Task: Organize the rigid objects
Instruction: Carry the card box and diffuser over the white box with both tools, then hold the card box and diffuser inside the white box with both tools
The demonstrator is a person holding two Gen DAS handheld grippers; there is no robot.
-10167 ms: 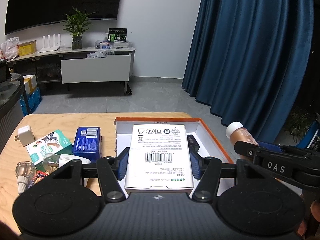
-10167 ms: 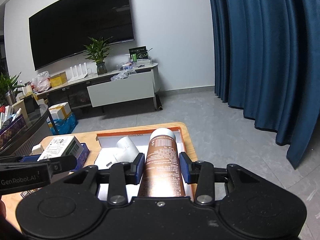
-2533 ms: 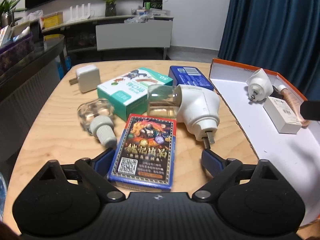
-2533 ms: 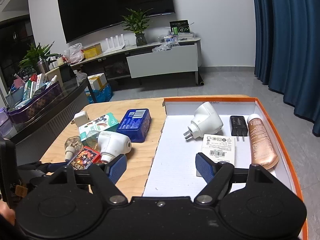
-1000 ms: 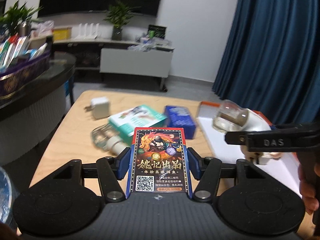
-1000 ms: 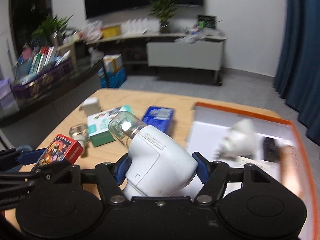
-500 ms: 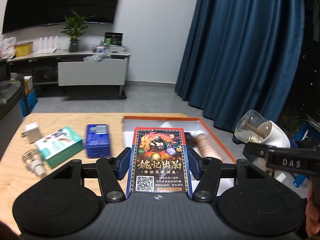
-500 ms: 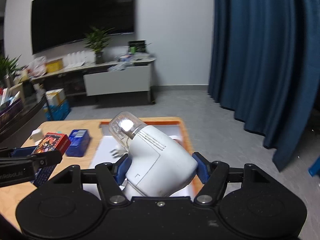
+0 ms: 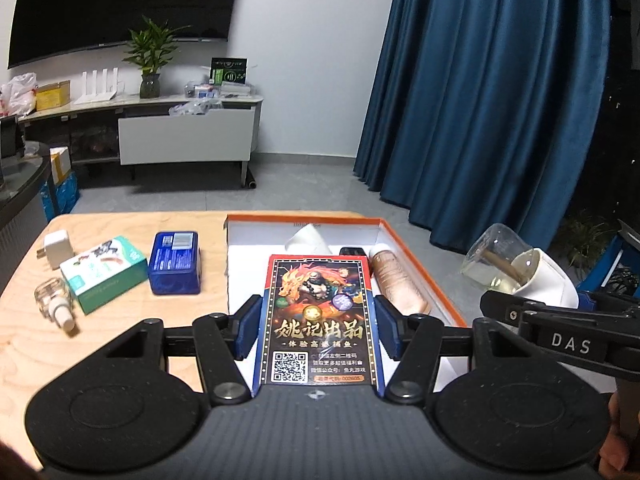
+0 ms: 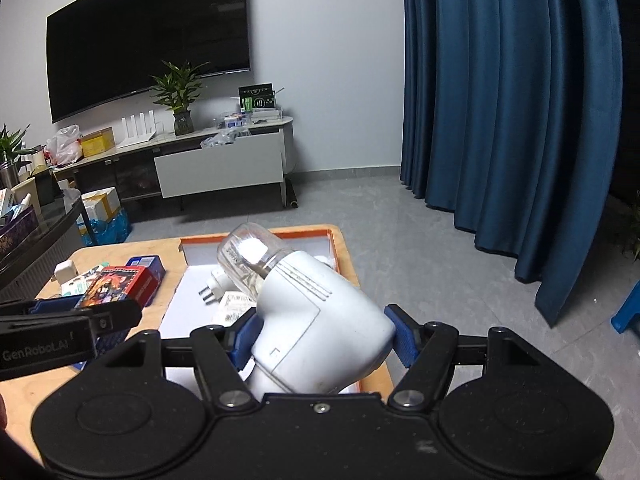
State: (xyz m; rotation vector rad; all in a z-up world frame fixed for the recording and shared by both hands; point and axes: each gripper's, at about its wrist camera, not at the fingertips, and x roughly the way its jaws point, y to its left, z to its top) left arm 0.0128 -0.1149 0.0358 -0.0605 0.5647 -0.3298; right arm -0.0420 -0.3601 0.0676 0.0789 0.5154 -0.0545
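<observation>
My left gripper (image 9: 318, 326) is shut on a card box (image 9: 319, 320) with a dragon print and holds it above the near part of the orange-rimmed white tray (image 9: 424, 268). My right gripper (image 10: 320, 334) is shut on a white plug-in vaporizer (image 10: 316, 320) with a clear liquid bottle and holds it above the tray's right side (image 10: 334, 248). The vaporizer also shows at the right of the left wrist view (image 9: 516, 270). The tray holds a white plug (image 9: 308, 240), a black adapter (image 9: 354, 251) and a brown tube (image 9: 396, 280).
On the wooden table (image 9: 32, 340) left of the tray lie a blue tin (image 9: 175, 262), a green box (image 9: 106, 272), a white charger (image 9: 58, 247) and a clear refill bottle (image 9: 54, 304). Blue curtains hang at the right. A TV bench stands at the back.
Both grippers have moved from the left of the table to over the tray, each carrying its object. In the last half second they came a little lower and closer to the tray.
</observation>
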